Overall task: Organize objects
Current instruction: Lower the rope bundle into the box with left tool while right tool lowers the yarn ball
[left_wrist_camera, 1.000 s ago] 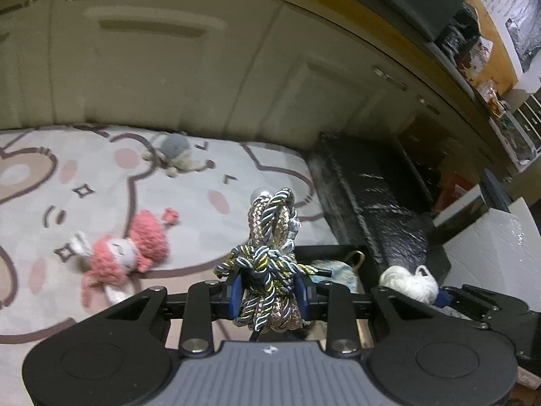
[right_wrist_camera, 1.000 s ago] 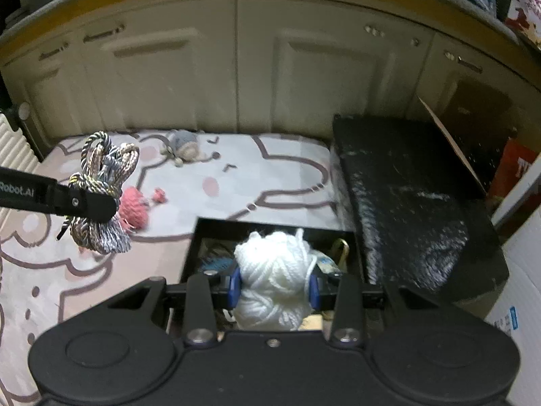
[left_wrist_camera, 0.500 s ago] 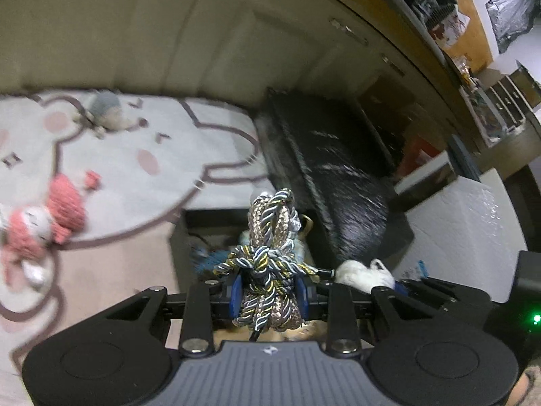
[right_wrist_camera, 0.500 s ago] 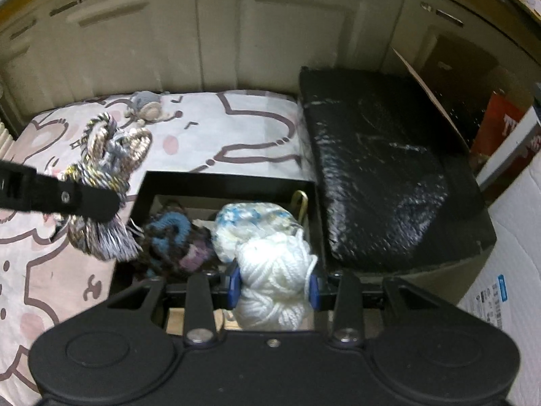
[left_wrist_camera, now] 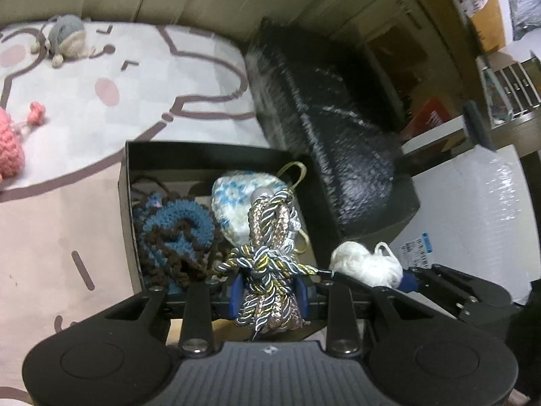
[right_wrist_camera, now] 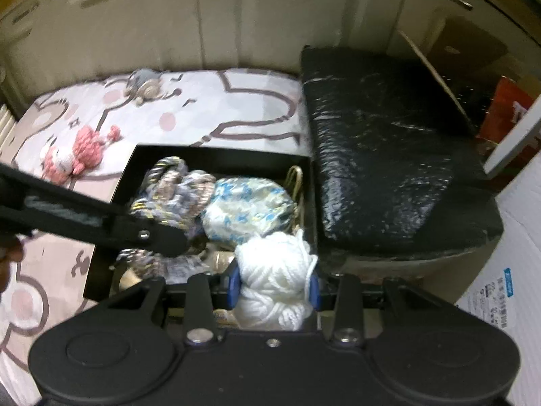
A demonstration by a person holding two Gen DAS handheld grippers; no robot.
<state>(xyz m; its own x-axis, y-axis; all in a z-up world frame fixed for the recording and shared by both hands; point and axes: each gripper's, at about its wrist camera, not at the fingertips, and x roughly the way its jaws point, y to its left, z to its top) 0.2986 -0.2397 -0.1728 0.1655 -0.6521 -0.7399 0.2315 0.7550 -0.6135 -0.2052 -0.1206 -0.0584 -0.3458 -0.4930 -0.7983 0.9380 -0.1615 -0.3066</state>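
My left gripper [left_wrist_camera: 269,294] is shut on a bundle of braided gold, silver and blue cord [left_wrist_camera: 270,237], held over the open black box [left_wrist_camera: 123,182]. The cord bundle [right_wrist_camera: 175,182] also shows blurred in the right wrist view. My right gripper [right_wrist_camera: 274,286] is shut on a ball of white yarn [right_wrist_camera: 275,270], at the box's near right corner; the yarn [left_wrist_camera: 363,262] shows in the left wrist view too. In the box lie a blue and brown crochet piece [left_wrist_camera: 175,233] and a white and blue pouch [right_wrist_camera: 247,206].
A large black wrapped block [right_wrist_camera: 389,149] lies right of the box. On the pink patterned mat [right_wrist_camera: 209,115] lie a pink plush toy [right_wrist_camera: 71,155] and a grey plush toy [right_wrist_camera: 145,83]. Cream cabinet doors [right_wrist_camera: 219,17] stand behind. A white carton [left_wrist_camera: 473,209] stands at the right.
Both grippers have moved forward and down over the black box. The cord bundle has swung from over the mat to above the box's contents. The yarn is lower, at the box's right side.
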